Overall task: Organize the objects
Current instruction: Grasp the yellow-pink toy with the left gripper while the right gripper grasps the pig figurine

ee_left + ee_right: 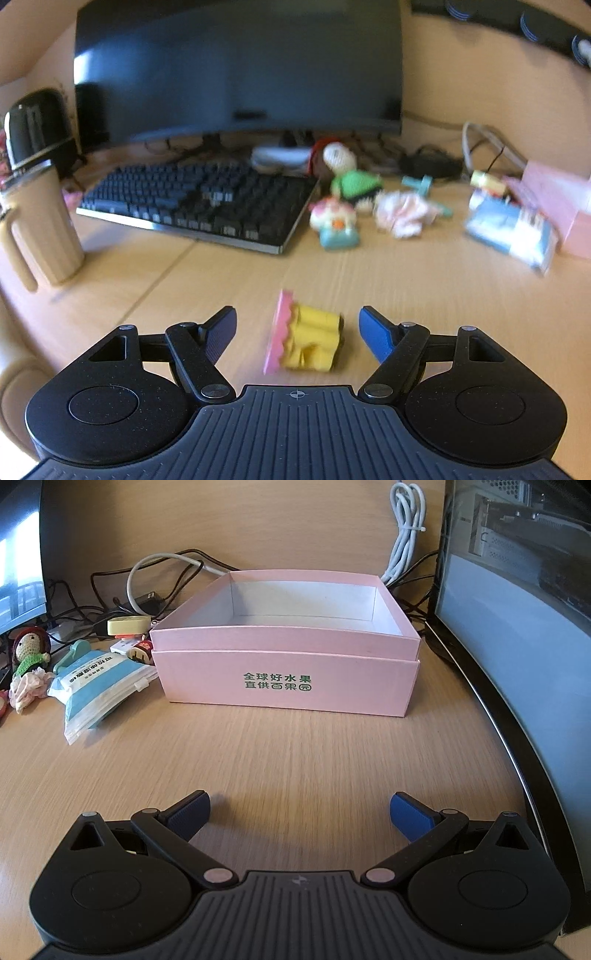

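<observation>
Left gripper point(297, 328), jaws partly open, is straddling the yellow-and-pink toy point(308, 341) without visibly pressing it; toy risks slipping. Right gripper point(300, 814) is hovering wide open, empty, near the pink box point(288, 679).

surface: wooden desk point(295, 760) | on it: pink box point(288, 686), keyboard point(199, 199), yellow toy point(314, 341) (blurred)

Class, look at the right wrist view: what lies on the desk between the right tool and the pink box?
Nothing. In the right wrist view, only bare wooden desk stretches from the open right tool to the pink box.
</observation>
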